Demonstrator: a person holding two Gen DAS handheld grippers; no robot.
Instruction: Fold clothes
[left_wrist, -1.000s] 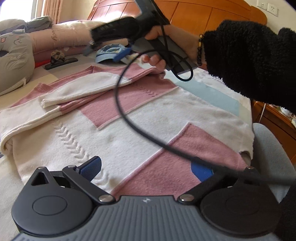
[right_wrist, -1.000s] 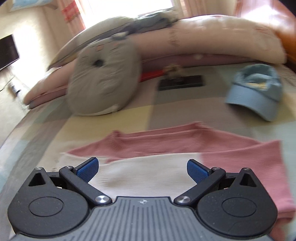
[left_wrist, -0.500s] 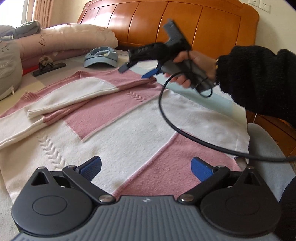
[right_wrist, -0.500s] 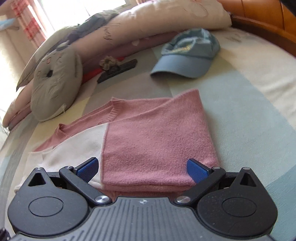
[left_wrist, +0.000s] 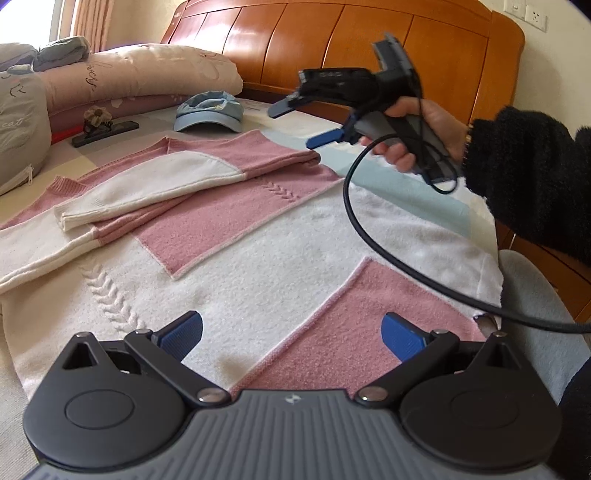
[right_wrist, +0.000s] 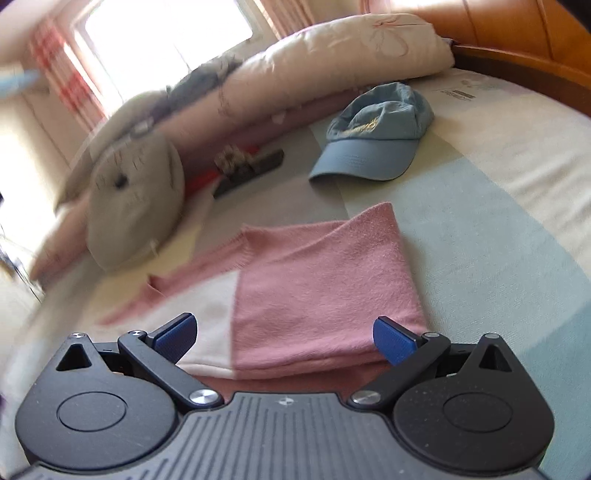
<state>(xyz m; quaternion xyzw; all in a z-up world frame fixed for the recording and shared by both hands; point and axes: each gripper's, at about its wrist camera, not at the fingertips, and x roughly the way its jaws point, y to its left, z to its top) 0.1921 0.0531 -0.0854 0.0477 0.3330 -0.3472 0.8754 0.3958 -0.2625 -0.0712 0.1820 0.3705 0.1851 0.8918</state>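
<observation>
Lying flat across the bed (left_wrist: 436, 206), filling most of the left wrist view: a pink and white sweater (left_wrist: 258, 258), one sleeve (left_wrist: 155, 184) folded inward over the chest, cuff pointing near left. Leaning along the far left edge of the bed: pillows (left_wrist: 140, 74) and a grey cushion (right_wrist: 136, 199), below a wooden headboard (left_wrist: 369, 44). Sitting on the bed just beyond the sweater's far shoulder: a blue cap (right_wrist: 376, 136), with a small dark object beside it, too blurred to name. Hovering low over the sweater's near hem: the left claw (left_wrist: 291, 338), released, blue tips spread wide, gripping nothing. Hanging above the sweater's far right shoulder, not touching it: the right claw (left_wrist: 306, 123), held by a hand (left_wrist: 417, 136) in a black fuzzy sleeve (left_wrist: 532, 177), likewise released and empty, a black cable (left_wrist: 369, 243) trailing down toward the near right.
</observation>
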